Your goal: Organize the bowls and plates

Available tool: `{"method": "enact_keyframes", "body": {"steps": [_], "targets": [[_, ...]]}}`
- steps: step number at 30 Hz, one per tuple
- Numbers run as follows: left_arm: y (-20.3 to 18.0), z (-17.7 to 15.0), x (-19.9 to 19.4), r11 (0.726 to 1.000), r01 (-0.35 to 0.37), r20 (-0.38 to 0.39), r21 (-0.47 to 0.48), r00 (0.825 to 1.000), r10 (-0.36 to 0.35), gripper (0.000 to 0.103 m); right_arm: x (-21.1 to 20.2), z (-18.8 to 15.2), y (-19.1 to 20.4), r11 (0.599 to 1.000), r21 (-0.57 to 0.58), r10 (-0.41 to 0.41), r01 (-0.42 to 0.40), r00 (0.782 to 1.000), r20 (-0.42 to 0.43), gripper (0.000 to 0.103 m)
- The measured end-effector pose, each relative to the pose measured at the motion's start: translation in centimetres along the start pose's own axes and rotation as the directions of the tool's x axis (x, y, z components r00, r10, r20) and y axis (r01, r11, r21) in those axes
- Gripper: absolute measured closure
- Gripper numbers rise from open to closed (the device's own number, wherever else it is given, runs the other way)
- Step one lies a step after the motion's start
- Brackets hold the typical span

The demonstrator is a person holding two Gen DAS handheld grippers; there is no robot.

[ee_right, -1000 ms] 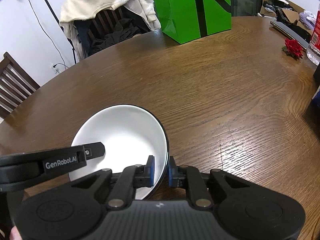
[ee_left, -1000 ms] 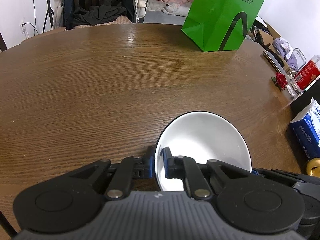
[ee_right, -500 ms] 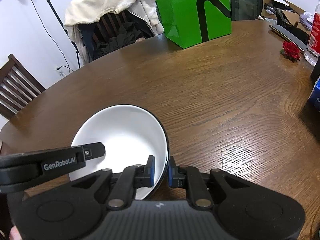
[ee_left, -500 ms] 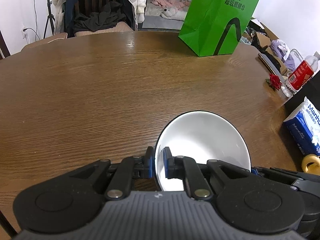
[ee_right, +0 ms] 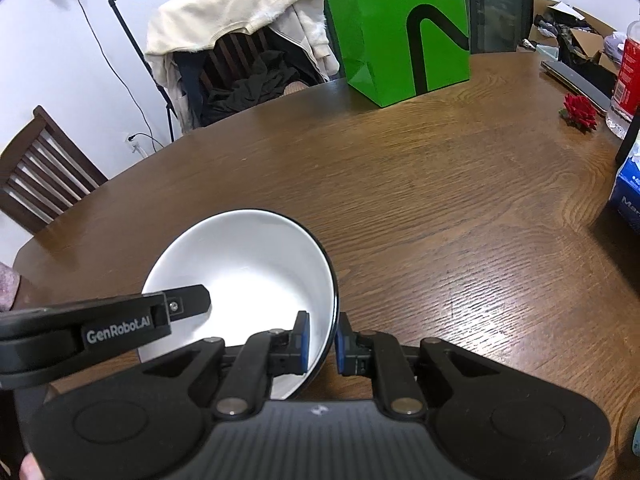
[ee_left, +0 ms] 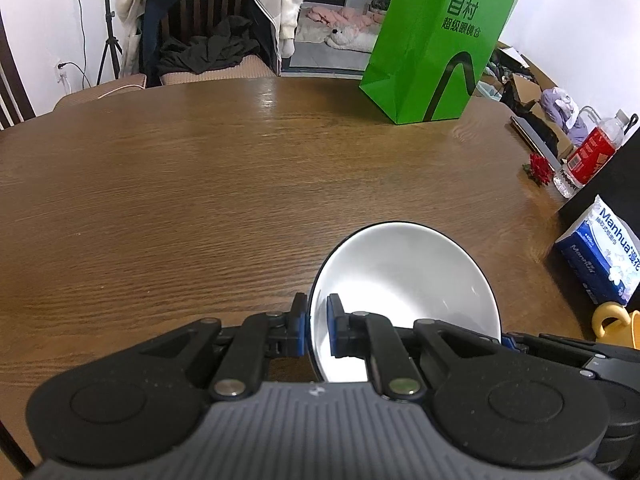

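White bowl (ee_left: 404,280), black-rimmed, sits low and right of centre in the left wrist view, low and left of centre in the right wrist view (ee_right: 248,276). Left gripper (ee_left: 318,326) is clenched on the bowl's left rim, one finger inside the wall, one outside. Right gripper (ee_right: 322,340) is clenched on the opposite rim likewise. The bowl therefore lies between the two grippers, equally near each hand; whether it clears the wooden counter (ee_left: 200,184) cannot be told. Green paper bag (ee_left: 436,40) stands upper right, well apart. No plates visible.
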State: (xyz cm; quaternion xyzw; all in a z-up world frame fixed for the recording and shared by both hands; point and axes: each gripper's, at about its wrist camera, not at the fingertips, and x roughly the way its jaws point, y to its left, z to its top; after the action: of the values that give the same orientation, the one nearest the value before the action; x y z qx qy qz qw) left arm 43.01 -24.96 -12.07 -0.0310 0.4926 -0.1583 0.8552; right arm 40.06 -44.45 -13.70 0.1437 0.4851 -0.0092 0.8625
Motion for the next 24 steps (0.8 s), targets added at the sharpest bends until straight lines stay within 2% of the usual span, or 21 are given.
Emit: {"method": "enact_keyframes", "body": {"steps": [24], "targets": [[2.4, -1.9, -6.2, 1.0, -0.009, 0.041, -0.025, 0.999, 0.01, 0.092, -4.9, -1.9, 4.4, 0.999, -0.042, 0.02, -0.019, 0.999, 0.029, 0.091]]}}
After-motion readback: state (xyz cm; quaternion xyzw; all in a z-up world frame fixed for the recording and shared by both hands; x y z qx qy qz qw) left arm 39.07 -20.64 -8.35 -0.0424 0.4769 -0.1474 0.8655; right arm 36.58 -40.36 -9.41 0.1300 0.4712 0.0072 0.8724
